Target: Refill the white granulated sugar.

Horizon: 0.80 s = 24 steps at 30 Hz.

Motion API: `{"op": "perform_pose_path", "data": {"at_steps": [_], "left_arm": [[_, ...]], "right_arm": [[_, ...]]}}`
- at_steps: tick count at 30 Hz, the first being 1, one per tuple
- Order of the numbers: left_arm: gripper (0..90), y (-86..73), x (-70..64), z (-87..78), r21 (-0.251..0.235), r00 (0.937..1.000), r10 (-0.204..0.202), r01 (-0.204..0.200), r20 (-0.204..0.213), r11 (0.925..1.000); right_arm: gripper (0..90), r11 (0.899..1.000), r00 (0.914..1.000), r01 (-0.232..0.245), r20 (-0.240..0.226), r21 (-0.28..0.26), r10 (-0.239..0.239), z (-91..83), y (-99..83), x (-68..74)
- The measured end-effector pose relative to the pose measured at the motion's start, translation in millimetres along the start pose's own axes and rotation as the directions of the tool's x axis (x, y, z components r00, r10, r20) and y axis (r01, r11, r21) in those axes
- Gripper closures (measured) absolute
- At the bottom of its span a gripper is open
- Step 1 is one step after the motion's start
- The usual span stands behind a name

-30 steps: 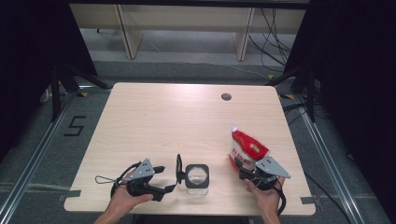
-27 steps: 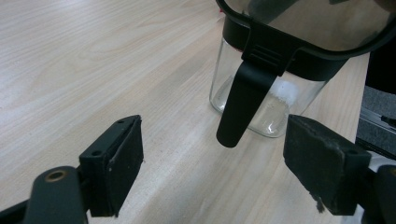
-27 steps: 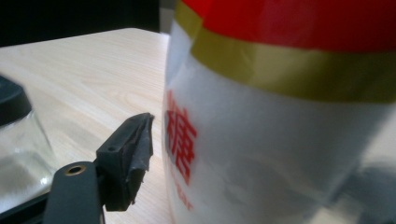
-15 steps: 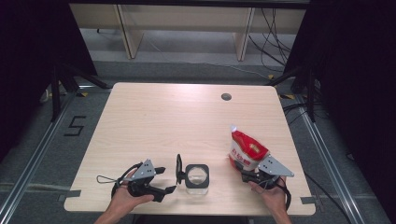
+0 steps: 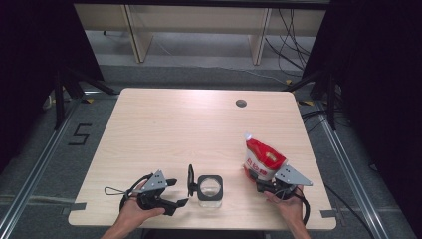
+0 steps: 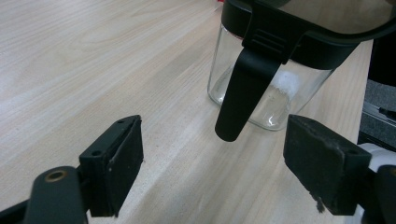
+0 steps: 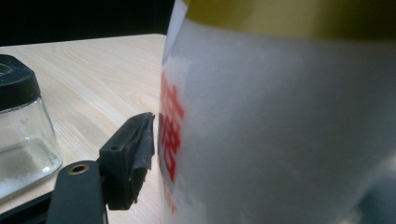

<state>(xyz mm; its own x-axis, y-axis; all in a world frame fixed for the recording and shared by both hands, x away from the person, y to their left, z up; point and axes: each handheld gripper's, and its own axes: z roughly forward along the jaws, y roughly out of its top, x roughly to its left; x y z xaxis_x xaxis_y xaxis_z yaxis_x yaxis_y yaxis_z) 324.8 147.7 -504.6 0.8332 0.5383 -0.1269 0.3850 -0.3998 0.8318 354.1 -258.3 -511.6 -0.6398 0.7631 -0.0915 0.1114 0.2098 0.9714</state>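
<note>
With the right gripper (image 5: pixel 262 185) pinching the red pouch (image 5: pixel 262 159) low, it is risking tipping, while the left gripper (image 5: pixel 180 193) is waiting spread beside the jar (image 5: pixel 210 186).

Even overhead light brightens the table (image 5: pixel 149 129) against dark surroundings, while the near pouch (image 7: pixel 280 121) blurs.

Clear glossy glass jar (image 6: pixel 261 88) with matt black plastic lid, glossy plastic pouch (image 5: pixel 262 158), pale matt wood-grain table (image 5: pixel 199 124)

A black "5" is marked on the floor (image 5: pixel 81 134); the pouch's (image 5: pixel 261 160) red characters are unreadable.
</note>
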Motion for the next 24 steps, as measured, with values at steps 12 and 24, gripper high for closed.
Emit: {"op": "perform_pose_path", "data": {"at_steps": [12,24], "left_arm": [[19.8,-0.8,-1.7,3.1,-0.007,0.9996,-0.027,0.027,0.006,0.9996],[19.8,-0.8,-0.9,2.8,-0.008,0.9998,-0.020,0.020,0.008,0.9998]], "right_arm": [[30.3,0.999,1.0000,0.000,0.006,-0.037,0.000,5.4,-2.1,-3.7],[33.3,1.000,0.9982,-0.030,-0.052,-0.007,0.029,8.9,-3.6,-6.6]]}}
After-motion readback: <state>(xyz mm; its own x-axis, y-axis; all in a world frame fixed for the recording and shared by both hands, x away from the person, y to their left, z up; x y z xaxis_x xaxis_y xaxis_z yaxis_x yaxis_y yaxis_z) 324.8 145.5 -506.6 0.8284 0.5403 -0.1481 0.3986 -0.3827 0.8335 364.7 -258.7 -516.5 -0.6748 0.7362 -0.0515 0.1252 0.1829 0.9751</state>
